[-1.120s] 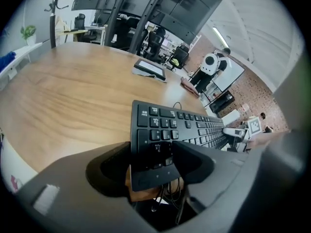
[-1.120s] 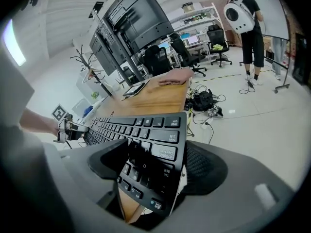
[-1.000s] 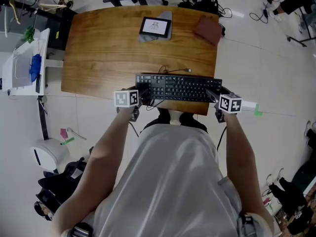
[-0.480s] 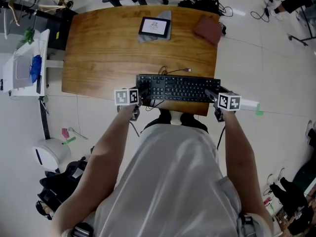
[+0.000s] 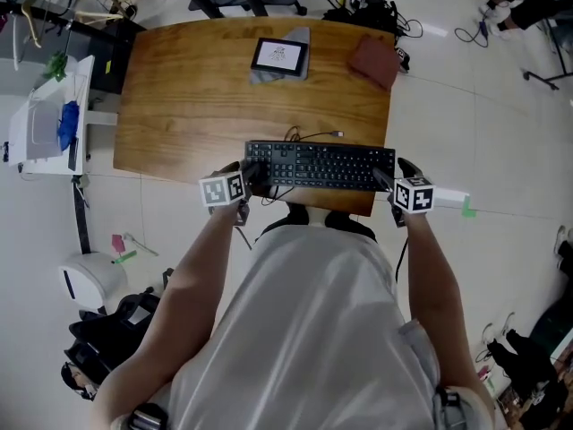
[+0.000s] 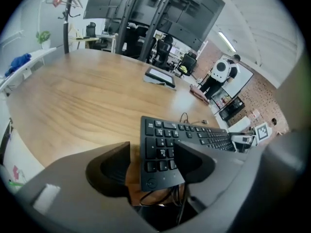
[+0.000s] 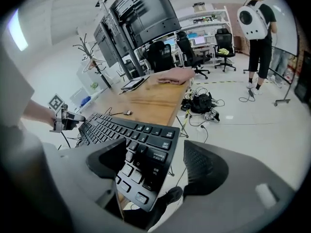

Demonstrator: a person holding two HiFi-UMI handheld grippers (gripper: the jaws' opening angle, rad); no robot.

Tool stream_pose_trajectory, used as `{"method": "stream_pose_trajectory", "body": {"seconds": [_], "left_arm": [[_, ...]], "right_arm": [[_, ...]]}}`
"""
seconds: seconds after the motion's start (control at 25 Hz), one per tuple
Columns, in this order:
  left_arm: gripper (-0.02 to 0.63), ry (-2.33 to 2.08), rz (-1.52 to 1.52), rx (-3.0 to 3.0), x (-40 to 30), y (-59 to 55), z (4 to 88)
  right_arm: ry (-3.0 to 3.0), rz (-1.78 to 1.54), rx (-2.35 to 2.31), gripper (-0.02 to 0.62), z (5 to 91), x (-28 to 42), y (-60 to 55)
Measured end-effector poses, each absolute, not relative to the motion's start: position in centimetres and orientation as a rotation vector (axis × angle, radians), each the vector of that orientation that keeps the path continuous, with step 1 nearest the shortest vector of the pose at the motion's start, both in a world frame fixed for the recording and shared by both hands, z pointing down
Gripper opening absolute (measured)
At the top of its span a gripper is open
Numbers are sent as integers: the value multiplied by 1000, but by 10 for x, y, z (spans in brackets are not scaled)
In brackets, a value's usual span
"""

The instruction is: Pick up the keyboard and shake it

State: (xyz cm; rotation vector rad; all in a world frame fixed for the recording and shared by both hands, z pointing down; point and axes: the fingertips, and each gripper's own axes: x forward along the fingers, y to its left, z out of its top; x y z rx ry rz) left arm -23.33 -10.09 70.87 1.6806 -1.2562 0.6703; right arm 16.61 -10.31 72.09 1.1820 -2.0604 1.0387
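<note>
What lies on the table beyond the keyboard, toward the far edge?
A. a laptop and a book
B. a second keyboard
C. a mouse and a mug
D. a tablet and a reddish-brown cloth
D: the head view shows a tablet and a folded reddish-brown cloth near the far edge of the table, beyond the keyboard.

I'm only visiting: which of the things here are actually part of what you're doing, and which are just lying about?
In the job:
keyboard
left gripper, open around its left end
right gripper, jaws have just been opening, the right end between them

Lying about:
tablet
reddish folded cloth
Both lie at the far side of the wooden table.
</note>
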Motion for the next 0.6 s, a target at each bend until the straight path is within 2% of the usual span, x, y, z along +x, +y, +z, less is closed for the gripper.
{"method": "stream_pose_trajectory", "body": {"seconds": [0.16,0.28,0.44,0.6], "left_arm": [[273,-1376,614,1751,-244,-106,680],[257,-1412,566,1862,-230,-109,649],[180,-1391,477,1969,-192,-107,615],[105,-1382,424,2038,-153,-98,590]], "right_arm": [[-2120,902,1253,296,694,180,-106],[-2201,798,1276,192,667,180,-109],[-2342,727,1243,70,634,167,-111],[-2461,688,1148,38,613,145,-109]]}}
